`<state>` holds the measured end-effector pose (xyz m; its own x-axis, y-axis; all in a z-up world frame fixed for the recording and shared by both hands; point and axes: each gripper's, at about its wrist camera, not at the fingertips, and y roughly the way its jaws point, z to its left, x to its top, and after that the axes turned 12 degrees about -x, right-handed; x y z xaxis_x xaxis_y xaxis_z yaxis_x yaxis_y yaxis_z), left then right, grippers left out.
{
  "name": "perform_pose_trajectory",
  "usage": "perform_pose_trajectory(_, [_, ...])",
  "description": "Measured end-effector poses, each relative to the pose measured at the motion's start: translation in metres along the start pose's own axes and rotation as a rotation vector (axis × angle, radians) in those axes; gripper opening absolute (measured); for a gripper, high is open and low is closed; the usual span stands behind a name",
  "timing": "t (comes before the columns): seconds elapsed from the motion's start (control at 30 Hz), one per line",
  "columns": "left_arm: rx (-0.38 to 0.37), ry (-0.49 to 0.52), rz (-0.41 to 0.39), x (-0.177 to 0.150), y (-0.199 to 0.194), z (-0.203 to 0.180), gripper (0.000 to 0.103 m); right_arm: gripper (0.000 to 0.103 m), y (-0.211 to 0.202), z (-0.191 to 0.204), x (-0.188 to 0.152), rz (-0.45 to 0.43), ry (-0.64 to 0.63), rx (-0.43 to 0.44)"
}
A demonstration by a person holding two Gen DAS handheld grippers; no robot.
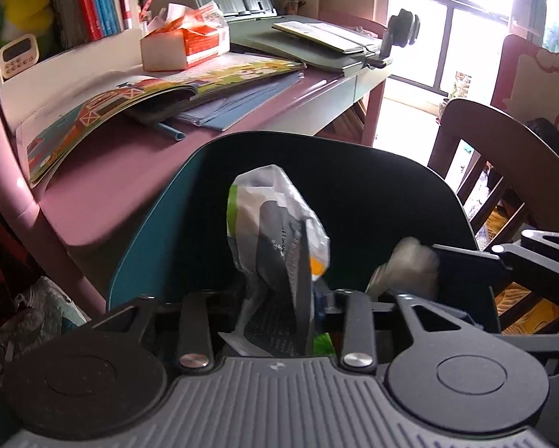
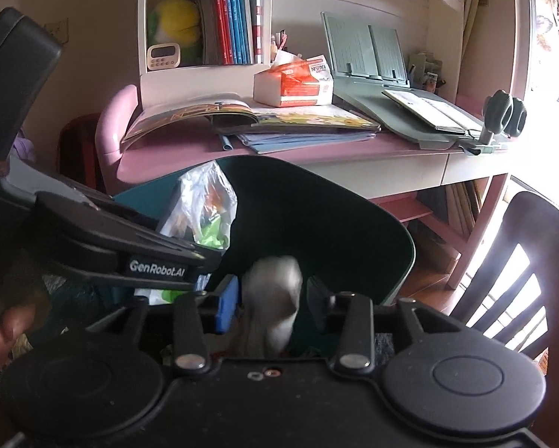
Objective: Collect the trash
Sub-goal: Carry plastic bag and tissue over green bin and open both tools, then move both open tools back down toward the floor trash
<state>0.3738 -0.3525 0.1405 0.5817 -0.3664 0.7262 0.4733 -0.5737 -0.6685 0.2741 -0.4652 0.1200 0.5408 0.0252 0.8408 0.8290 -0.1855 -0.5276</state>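
In the left wrist view, a crumpled plastic wrapper (image 1: pixel 275 224) is clamped between the jaws of the left gripper (image 1: pixel 279 298) and held upright over the dark mouth of a teal bin (image 1: pixel 148 231). To the right, the right gripper (image 1: pixel 421 272) reaches in over the same bin, with a blurred pale wad (image 1: pixel 406 268) pinched at its tip. Behind the bin, a pink table (image 1: pixel 130 156) carries an open picture book (image 1: pixel 137 100), a blue folder (image 1: pixel 234 108), a tissue box (image 1: pixel 186 44) and a grey book stand (image 1: pixel 317 37); books (image 1: pixel 100 0) and a white timer (image 1: pixel 18 59) are seen on the shelf at the back, and a wooden chair (image 1: pixel 503 171) stands at right. In the right wrist view, the pale wad (image 2: pixel 275 298) is gripped between the right gripper's (image 2: pixel 272 298) jaws, just above the bin (image 2: pixel 335 224), though it is too blurred for its material to be told. The left gripper (image 2: pixel 190 257) enters from the left edge, and the wrapper (image 2: pixel 204 205) is seen sticking up beyond it at the bin's rim. The table (image 2: pixel 317 153), picture book (image 2: pixel 242 112), tissue box (image 2: pixel 294 86) and chair (image 2: pixel 522 261) are also seen here.
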Motion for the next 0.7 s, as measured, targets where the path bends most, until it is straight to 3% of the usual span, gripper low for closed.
perform_pose_trajectory(0.03, [0.002,-0.003,-0.007,-0.001,-0.001,0.0,0.054,0.041,-0.001,-0.001,0.0,0.001,0.002,0.002])
perform_pose_trajectory(0.13, [0.015,0.006,-0.02,-0.002,-0.007,-0.001,0.058,0.043,-0.004,-0.002,-0.001,0.001,0.01,0.0])
perform_pose_trajectory(0.27, [0.028,-0.005,-0.041,-0.005,-0.019,0.0,0.078,0.051,-0.013,-0.003,-0.002,-0.008,0.014,-0.002])
perform_pose_trajectory(0.7, [0.067,-0.039,-0.123,-0.023,-0.09,-0.004,0.083,0.059,-0.072,0.005,-0.003,-0.071,0.027,0.039])
